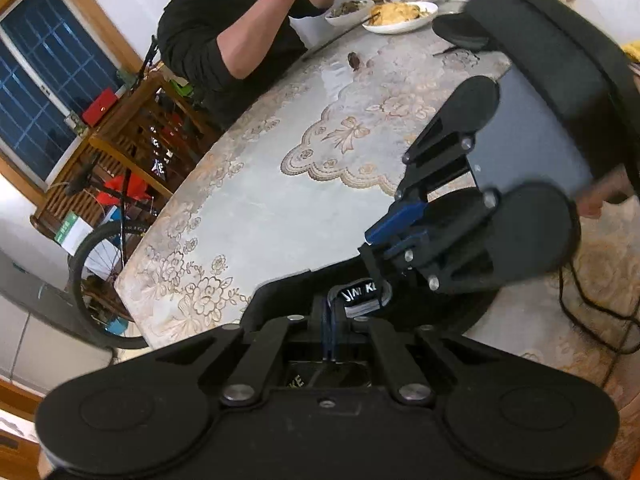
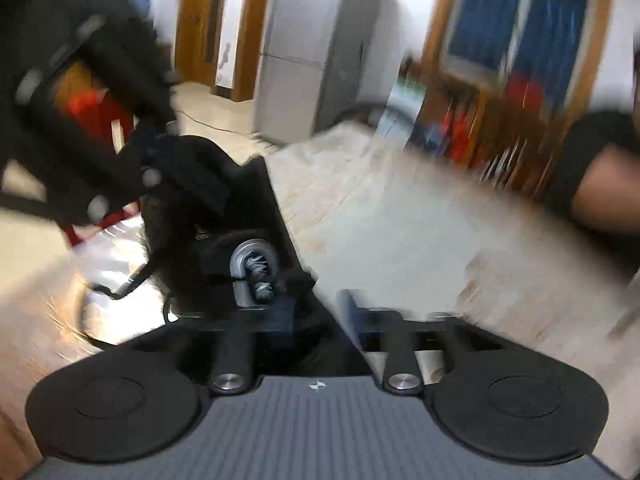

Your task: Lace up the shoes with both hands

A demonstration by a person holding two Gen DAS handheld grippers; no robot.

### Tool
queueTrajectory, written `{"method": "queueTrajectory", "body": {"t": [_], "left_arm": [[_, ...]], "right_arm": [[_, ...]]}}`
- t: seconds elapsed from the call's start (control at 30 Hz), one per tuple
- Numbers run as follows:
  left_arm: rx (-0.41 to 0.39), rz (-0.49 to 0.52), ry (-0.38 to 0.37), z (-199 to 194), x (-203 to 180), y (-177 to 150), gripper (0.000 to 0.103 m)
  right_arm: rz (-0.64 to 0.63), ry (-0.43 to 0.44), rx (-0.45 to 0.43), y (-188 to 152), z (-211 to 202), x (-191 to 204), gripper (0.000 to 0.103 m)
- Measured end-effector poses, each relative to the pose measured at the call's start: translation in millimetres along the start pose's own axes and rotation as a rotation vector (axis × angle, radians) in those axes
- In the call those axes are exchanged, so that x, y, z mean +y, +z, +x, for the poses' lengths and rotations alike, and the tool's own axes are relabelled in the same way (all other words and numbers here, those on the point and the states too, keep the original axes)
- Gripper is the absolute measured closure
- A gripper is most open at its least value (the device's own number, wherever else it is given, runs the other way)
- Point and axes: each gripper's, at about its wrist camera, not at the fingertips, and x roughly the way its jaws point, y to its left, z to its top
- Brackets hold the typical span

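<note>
Now the left gripper point(image 1: 329, 334) has its fingers pressed together on a dark blue shoelace point(image 1: 330, 330), just above the tongue of the black shoe point(image 1: 280, 300) on the lace-patterned tabletop point(image 1: 280, 184). Beside it, the right gripper point(image 1: 370, 246) reaches the shoe's top from the right. Its blue-tipped fingers point(image 1: 396, 220) are narrow, and I cannot tell if they hold anything.

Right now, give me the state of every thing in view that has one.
left gripper, shut on the lace.
lace, pinched, running down into the shoe.
right gripper, tips at the shoe; open or shut unclear.
shoe, upright on the table.
plate, full of food.
</note>
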Motion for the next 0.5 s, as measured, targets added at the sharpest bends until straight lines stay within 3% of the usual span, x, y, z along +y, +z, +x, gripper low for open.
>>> {"method": "queueTrajectory", "body": {"t": [0.13,0.23,0.27,0.33,0.5], "left_arm": [[0.013,-0.014,0.013,-1.1,1.8,-1.1,0.099],[0.022,-0.063,0.054,-11.1,7.0,-5.4,0.096],[0.027,-0.088,0.065,-15.1,10.2,-7.5,0.094],[0.035,-0.138,0.083,-23.1,17.6,-12.5,0.090],[0.081,-0.245,0.067,-32.2,44.3,-39.8,0.088]], "right_arm": [[0.334,0.152,-0.025,-8.1,5.2,-37.9,0.080],[0.441,0.199,-0.043,-13.8,8.5,-44.4,0.075],[0.452,0.182,-0.043,-13.2,5.8,-43.8,0.063],[0.479,0.124,-0.040,-12.1,-3.2,-36.9,0.053],[0.500,-0.013,-0.138,-7.8,-51.5,0.2,0.051]]}}
